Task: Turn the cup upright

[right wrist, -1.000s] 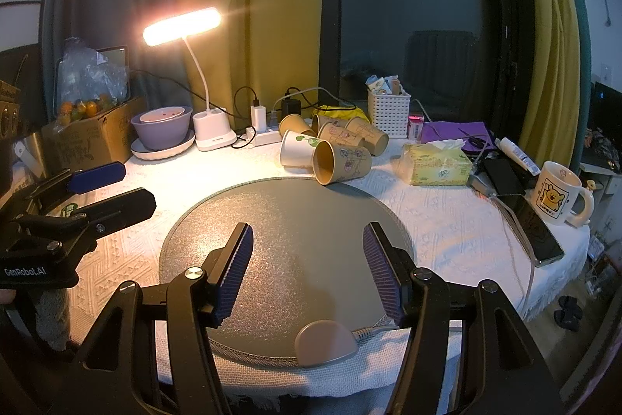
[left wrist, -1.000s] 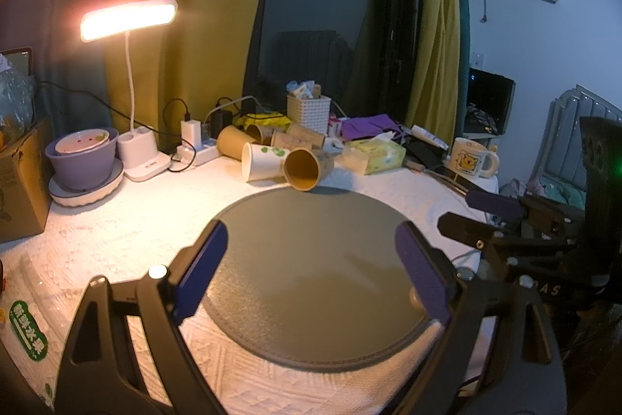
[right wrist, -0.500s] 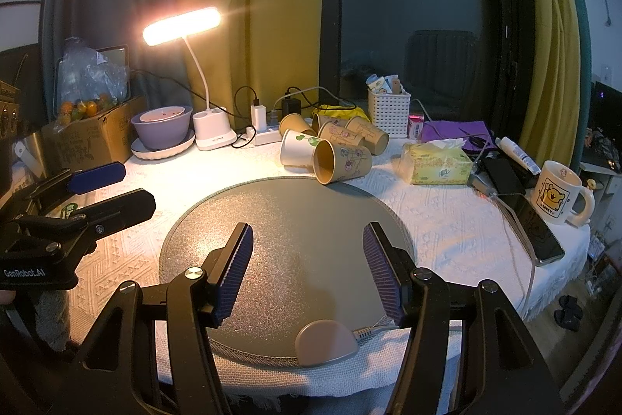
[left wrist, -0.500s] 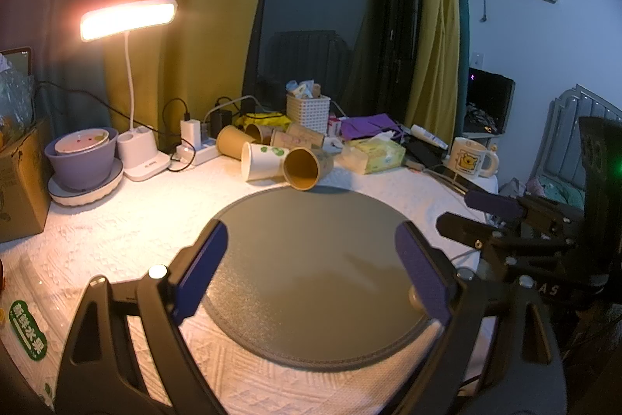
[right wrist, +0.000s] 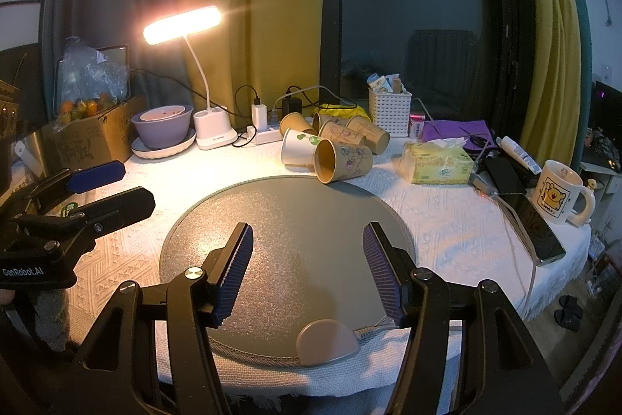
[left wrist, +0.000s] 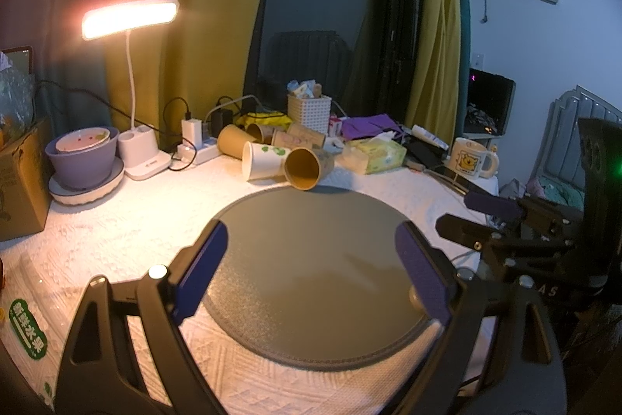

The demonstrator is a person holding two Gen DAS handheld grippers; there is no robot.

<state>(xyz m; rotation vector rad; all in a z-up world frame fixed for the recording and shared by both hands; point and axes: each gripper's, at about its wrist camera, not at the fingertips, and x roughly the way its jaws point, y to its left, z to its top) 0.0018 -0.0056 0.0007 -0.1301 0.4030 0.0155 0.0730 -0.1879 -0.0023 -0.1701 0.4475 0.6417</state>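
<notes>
Several paper cups lie on their sides in a pile at the far edge of a round grey mat [left wrist: 311, 259] [right wrist: 295, 220]. The nearest is a brown cup [left wrist: 307, 168] [right wrist: 342, 162], mouth toward me, beside a white cup with green print [left wrist: 264, 160] [right wrist: 299, 146]. My left gripper [left wrist: 311, 259] is open and empty over the mat's near half. My right gripper [right wrist: 307, 259] is open and empty, also over the mat's near side. Each gripper shows in the other's view, the left one [right wrist: 101, 189] and the right one [left wrist: 486, 212].
A lit desk lamp [right wrist: 182, 24], a purple bowl [right wrist: 163, 125], a power strip [right wrist: 268, 135], a white basket [right wrist: 388, 109], a tissue pack [right wrist: 439, 162], a phone [right wrist: 540, 232] and a mug [right wrist: 559, 193] ring the mat. A cardboard box [right wrist: 93, 139] stands at the left.
</notes>
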